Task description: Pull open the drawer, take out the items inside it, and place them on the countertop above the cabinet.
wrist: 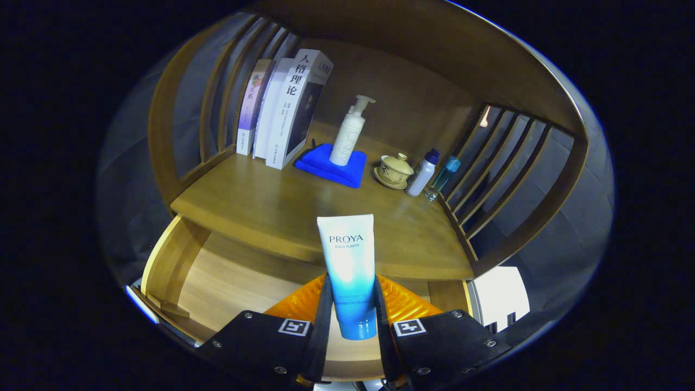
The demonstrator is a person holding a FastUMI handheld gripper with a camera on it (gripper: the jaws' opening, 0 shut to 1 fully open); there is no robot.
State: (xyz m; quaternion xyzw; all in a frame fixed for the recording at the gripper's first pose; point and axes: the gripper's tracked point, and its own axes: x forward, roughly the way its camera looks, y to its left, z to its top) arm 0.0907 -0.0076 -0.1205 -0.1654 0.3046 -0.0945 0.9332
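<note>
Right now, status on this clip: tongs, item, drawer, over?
Tongs shut on tube, held upright over open drawer. Countertop just ahead, bare near its front edge. Blue cloth and cup further back, not in the way.

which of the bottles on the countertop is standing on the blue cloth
The white pump bottle, upright on the folded blue cloth. The small white bottle and clear blue bottle stand on bare wood beside the lidded cup.

Dim, sharp, fisheye-bent edges; glare on the countertop (304, 206).

The gripper (353, 304) points forward, both fingers (324, 315) clamped on a tube (347, 260).
</note>
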